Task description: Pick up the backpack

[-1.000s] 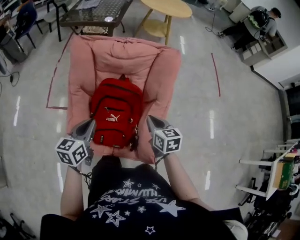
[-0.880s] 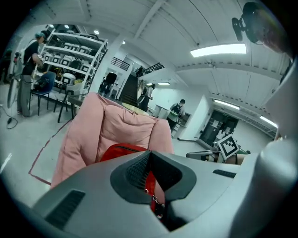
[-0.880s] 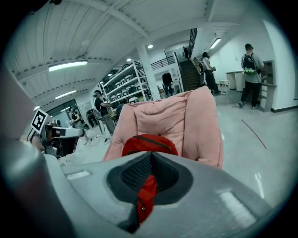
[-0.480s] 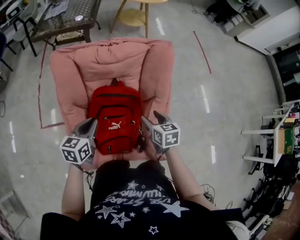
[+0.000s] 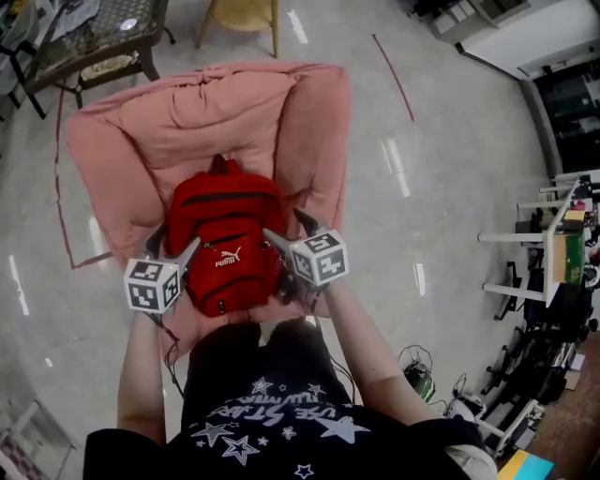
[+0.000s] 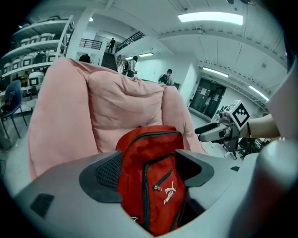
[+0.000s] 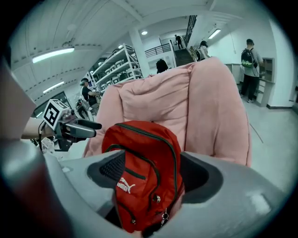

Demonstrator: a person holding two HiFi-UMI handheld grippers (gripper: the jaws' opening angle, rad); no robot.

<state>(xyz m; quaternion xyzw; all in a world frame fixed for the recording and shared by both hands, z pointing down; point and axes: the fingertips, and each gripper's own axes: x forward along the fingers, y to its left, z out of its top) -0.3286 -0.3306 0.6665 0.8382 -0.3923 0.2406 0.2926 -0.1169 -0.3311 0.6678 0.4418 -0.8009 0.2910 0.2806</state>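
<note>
Around the red backpack [image 5: 225,239], pink armchair [image 5: 234,122]; beyond it, table [image 5: 98,36] and stool [image 5: 246,13].

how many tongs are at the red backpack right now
2. The left tongs sit at the left side of the red backpack, and the right tongs at its right side. Both have jaws opening with the backpack between them. No others seem hidden.

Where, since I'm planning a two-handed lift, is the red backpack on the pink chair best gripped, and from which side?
Probably its two lower flanks, one gripper each, coming from the front and above. The backpack leans upright against the pink chair, pocket facing the person, leaving both sides exposed. The left gripper and right gripper straddle those flanks, jaws opening.
</note>
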